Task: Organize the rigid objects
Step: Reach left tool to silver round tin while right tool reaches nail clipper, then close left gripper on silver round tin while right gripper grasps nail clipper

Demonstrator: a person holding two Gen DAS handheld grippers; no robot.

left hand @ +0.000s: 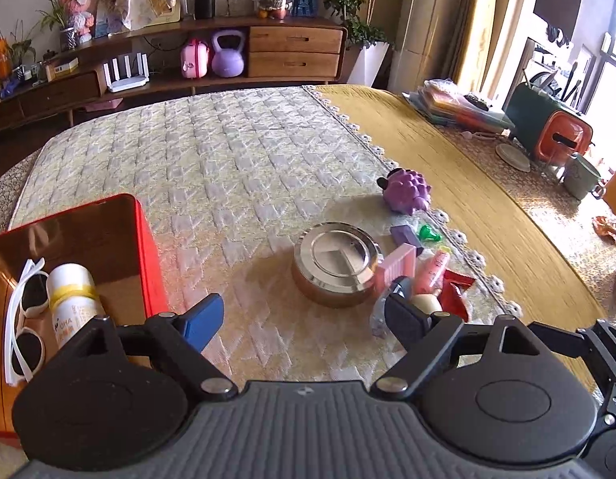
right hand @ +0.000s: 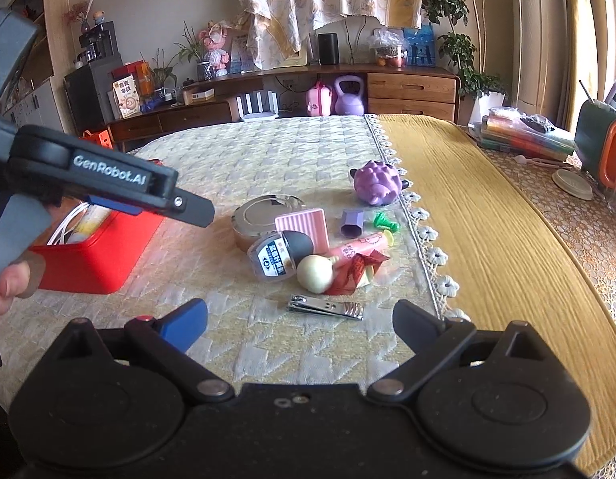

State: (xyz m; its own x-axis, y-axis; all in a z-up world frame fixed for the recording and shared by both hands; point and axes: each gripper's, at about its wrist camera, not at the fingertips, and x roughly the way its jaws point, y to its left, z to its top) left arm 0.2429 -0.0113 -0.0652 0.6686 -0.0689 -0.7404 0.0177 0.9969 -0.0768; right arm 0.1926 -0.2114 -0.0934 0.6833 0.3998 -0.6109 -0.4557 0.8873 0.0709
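A red box [left hand: 148, 263] at the left holds white sunglasses [left hand: 24, 319] and a white bottle [left hand: 72, 303]; it also shows in the right wrist view [right hand: 96, 259]. A pile lies on the quilted cloth: a round metal tin [left hand: 335, 263], a pink ridged case [right hand: 304, 227], a dark capsule container [right hand: 276, 257], a cream ball [right hand: 315, 273], a pink tube [right hand: 359, 249], a red packet [right hand: 353, 275], a purple block [right hand: 351, 223], a green piece [right hand: 383, 223], a purple spiky toy [right hand: 375, 181] and nail clippers [right hand: 325, 307]. My left gripper [left hand: 304, 319] is open and empty just before the tin. My right gripper [right hand: 300, 325] is open, right behind the clippers.
A yellow runner [right hand: 487, 219] covers the table's right part, with stacked folders [right hand: 523, 131], a green and orange container [right hand: 603, 151] and a coaster [right hand: 571, 183] at the far right. A wooden sideboard [right hand: 407, 88] stands behind the table.
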